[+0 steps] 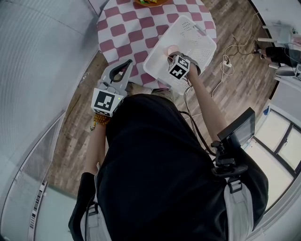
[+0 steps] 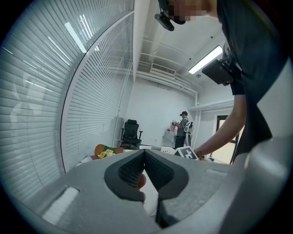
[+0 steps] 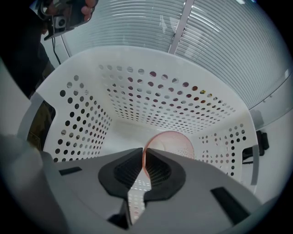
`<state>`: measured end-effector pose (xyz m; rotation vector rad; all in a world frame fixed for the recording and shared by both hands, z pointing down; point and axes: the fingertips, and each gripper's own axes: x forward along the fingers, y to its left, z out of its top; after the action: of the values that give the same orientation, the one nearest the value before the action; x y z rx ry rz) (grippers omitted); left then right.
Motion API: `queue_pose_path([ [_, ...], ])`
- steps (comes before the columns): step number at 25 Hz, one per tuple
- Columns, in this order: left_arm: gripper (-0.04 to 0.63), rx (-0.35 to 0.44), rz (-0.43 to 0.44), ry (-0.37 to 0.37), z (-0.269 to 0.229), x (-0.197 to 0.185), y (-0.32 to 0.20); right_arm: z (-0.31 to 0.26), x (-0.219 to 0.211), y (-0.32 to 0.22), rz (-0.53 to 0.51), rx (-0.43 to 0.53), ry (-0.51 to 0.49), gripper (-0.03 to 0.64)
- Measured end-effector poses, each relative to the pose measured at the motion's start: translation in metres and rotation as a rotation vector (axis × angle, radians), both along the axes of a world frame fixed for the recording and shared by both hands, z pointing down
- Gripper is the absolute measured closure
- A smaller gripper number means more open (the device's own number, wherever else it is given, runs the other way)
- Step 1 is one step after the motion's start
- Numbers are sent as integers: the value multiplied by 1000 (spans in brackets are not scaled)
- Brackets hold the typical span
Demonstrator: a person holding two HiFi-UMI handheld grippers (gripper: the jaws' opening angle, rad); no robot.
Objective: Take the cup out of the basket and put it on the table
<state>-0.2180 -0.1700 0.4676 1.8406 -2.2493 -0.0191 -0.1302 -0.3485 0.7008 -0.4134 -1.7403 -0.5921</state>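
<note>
A white perforated basket [image 1: 200, 40] stands at the near right edge of the round table with the red-and-white check cloth [image 1: 124, 28]. A pale pink cup [image 1: 172, 48] sits inside it at its near left side. My right gripper [image 1: 171, 56] reaches down into the basket and is shut on the cup. In the right gripper view, the cup [image 3: 176, 144] has its thin rim pinched between the pads of that gripper [image 3: 143, 154], with the basket wall [image 3: 151, 91] behind. My left gripper [image 1: 127, 63] hangs off the table's near edge, shut and holding nothing; its jaw tips [image 2: 144, 153] meet.
An orange packet [image 1: 149, 2] lies at the table's far side. Slatted blinds curve along the left. Cables and a power strip [image 1: 228, 63] lie on the wood floor to the right. An office chair [image 2: 131, 132] and a standing person [image 2: 183, 125] are far back.
</note>
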Motion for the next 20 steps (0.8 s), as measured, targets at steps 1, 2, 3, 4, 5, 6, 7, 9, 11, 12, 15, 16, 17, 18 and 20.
queue_pose_path([
  [1, 591, 0, 3, 1, 0, 0, 0, -1, 0, 0, 3, 0, -1, 588],
  [2, 591, 0, 6, 1, 1, -1, -1, 0, 0, -1, 6, 0, -1, 588],
  [3, 591, 0, 9, 0, 1, -3, -2, 0, -2, -1, 9, 0, -4, 588],
  [4, 591, -1, 10, -2, 2, -4, -3, 1, -3, -2, 11, 1, -6, 588],
  [5, 591, -1, 11, -3, 2, -4, -3, 1, -4, -3, 11, 4, -9, 588],
  [6, 591, -1, 12, -3, 2, -3, -4, 2, -3, -3, 12, 8, -10, 588],
  [7, 591, -1, 13, -2, 2, -2, -4, 2, -2, -4, 13, 10, -11, 588],
  [9, 591, -1, 21, 2, 2, -2, -6, 0, 0, -5, 22, 10, -12, 588],
  [11, 591, 3, 25, 2, 1, -4, -8, -1, 0, -6, 30, 12, -14, 588],
  [12, 591, 6, 25, 3, 2, -5, -9, -3, -1, -8, 31, 14, -18, 588],
  [15, 591, 8, 29, 7, 3, -5, -11, -8, -3, -11, 37, 22, -30, 588],
  [16, 591, 6, 32, 7, 3, -5, -11, -9, -4, -11, 40, 22, -33, 588],
  [17, 591, 4, 36, 8, 4, -5, -12, -9, -4, -11, 43, 22, -36, 588],
  [18, 591, 3, 42, 8, 4, -5, -13, -10, -4, -12, 48, 22, -38, 588],
  [20, 591, 2, 53, 7, 4, -4, -17, -13, -4, -15, 57, 26, -46, 588],
])
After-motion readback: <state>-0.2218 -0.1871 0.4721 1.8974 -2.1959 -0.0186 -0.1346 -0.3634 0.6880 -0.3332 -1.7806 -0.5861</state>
